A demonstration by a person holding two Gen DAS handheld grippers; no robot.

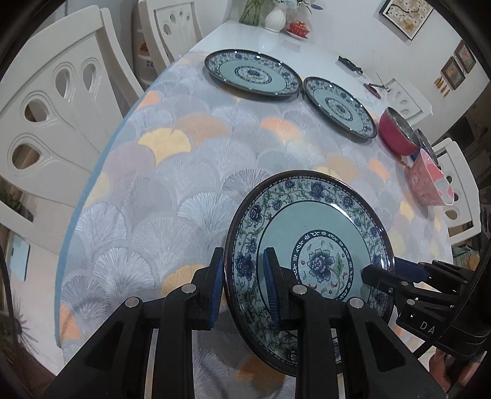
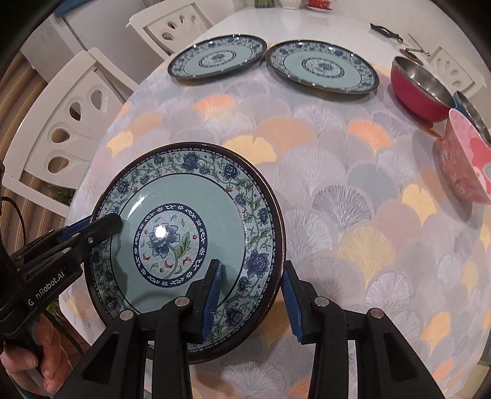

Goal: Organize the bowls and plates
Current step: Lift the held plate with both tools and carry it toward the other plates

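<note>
A blue floral plate (image 1: pixel 322 233) (image 2: pixel 196 214) is held near the table's front edge. My left gripper (image 1: pixel 244 282) straddles its left rim, one finger under and one on top. My right gripper (image 2: pixel 251 294) straddles its right rim the same way; it also shows in the left wrist view (image 1: pixel 383 276). The left gripper shows in the right wrist view (image 2: pixel 104 225). Two matching plates (image 1: pixel 251 73) (image 1: pixel 339 106) lie flat at the far side, also in the right wrist view (image 2: pixel 216 56) (image 2: pixel 322 66).
A red metal bowl (image 2: pixel 420 89), a pink bowl (image 2: pixel 466 156) and a blue-rimmed bowl (image 2: pixel 472 115) sit at the right. White chairs (image 1: pixel 55 101) stand along the left. A vase (image 1: pixel 274 18) and small tools (image 2: pixel 386 30) lie at the table's far end.
</note>
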